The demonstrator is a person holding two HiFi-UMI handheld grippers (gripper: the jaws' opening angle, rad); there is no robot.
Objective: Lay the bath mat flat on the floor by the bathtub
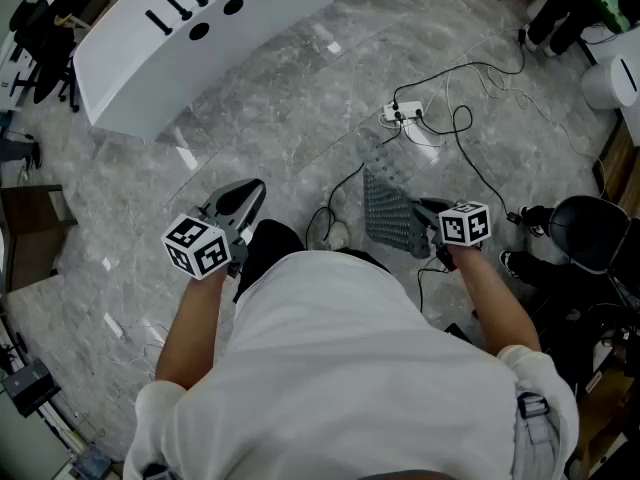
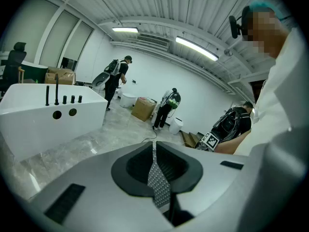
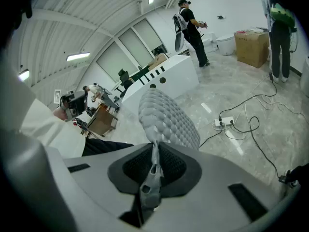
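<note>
While the bath mat (image 1: 390,213) hangs in the air in front of the person, held at two places, it is nowhere near flat on the floor (image 1: 300,98). The right gripper (image 1: 428,211) has its fingers closed on one edge. In the right gripper view the grey, bubble-textured sheet (image 3: 166,117) rises out of the pinch and curls over ahead. The left gripper (image 1: 240,203) is closed too, and its own view shows a thin dotted strip of mat (image 2: 157,182) nipped between the fingers. From the head view only the part by the right gripper shows plainly, so how the mat runs across to the left one is hard to make out.

The relation that matters is the bathtub (image 1: 190,38) — it stands ahead and to the person's left, well apart from the mat and nearer the left gripper. Bare floor lies between. By my reading the mat has to be carried left and forward, then lowered with its long side along the tub wall.

A power strip (image 1: 403,114) and its cables (image 1: 470,128) lie ahead on the right, clear of that path.

No brand or label is legible — only the square markers on the gripper cubes.
</note>
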